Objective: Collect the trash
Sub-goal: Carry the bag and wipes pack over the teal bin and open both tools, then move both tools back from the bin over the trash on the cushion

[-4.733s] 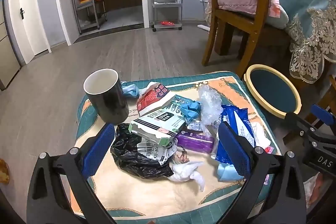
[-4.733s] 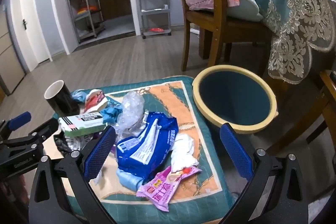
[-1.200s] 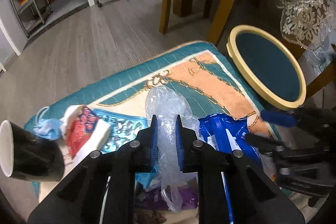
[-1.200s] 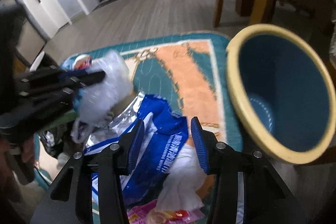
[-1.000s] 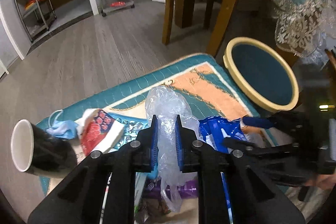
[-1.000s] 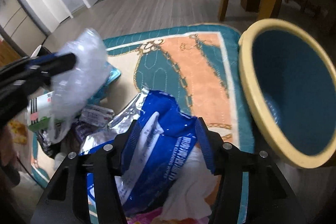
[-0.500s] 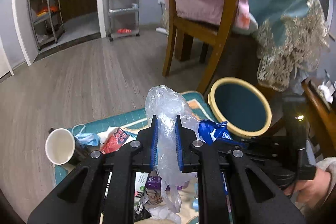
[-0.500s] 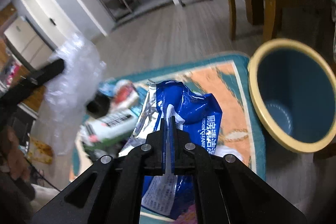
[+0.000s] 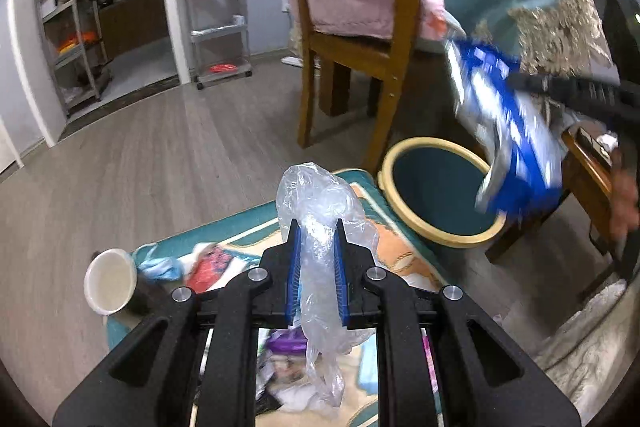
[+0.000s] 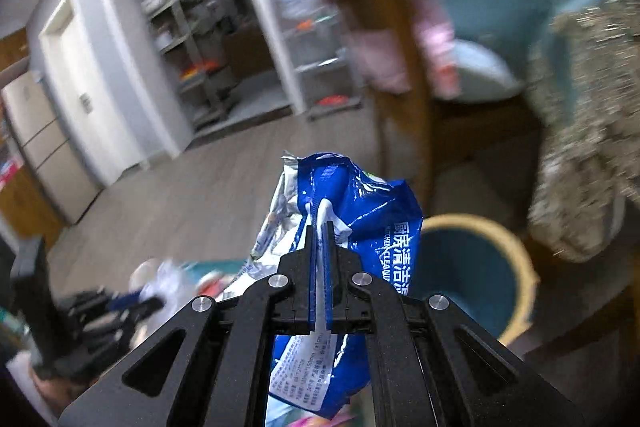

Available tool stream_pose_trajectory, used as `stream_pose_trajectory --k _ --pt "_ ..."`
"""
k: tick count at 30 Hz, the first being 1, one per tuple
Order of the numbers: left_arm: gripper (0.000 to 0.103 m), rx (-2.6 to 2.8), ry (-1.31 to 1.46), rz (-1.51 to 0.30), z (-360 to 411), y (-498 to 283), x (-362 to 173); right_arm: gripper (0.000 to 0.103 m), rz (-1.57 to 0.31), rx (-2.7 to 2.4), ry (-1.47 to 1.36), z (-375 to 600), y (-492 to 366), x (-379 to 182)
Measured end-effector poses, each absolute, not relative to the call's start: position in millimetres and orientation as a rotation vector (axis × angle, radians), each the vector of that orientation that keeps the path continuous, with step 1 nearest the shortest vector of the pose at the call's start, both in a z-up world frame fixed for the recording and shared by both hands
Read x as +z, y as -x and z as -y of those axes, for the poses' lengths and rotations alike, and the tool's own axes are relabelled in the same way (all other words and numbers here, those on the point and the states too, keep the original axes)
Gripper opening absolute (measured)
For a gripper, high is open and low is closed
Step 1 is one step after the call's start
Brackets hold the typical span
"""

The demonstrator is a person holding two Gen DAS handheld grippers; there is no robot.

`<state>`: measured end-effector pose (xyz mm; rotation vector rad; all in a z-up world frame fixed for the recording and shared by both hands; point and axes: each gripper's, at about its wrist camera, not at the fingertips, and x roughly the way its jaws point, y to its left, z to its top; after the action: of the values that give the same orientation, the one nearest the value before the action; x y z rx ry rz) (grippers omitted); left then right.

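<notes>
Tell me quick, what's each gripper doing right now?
Left gripper: closed on the clear plastic bag.
Right gripper: closed on the blue wipes packet.

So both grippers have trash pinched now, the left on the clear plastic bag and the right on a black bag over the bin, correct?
Not quite. The right gripper is shut on a blue wipes packet, not a black bag; the right wrist view shows it, above the bin. The left gripper does pinch the clear plastic bag.

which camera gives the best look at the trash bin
Left wrist: the whole yellow rim of the bin shows sharply. In the right wrist view the bin is blurred and partly hidden behind the blue packet.
</notes>
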<state>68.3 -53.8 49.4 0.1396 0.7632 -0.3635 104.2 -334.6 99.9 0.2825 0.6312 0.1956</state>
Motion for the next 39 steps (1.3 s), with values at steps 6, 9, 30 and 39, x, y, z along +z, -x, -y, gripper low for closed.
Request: stream_pose_trajectory --k 6,9,30,39 --pt "0.014 -0.497 -0.142 -0.792 130 -110 43 0.004 -0.658 0.028 -0.260 411 -127 63" --pt "0.014 -0.554 -0.143 -0.823 181 -139 29 0.004 -0.732 -0.013 -0.283 432 -141 31" --pt "0.084 -0.515 -0.108 -0.785 231 -178 26 0.071 -0.741 -0.035 -0.292 443 -146 18" --pt "0.096 -0.395 -0.146 -0.663 156 -110 98 0.094 -0.676 -0.021 -0.298 403 -107 49"
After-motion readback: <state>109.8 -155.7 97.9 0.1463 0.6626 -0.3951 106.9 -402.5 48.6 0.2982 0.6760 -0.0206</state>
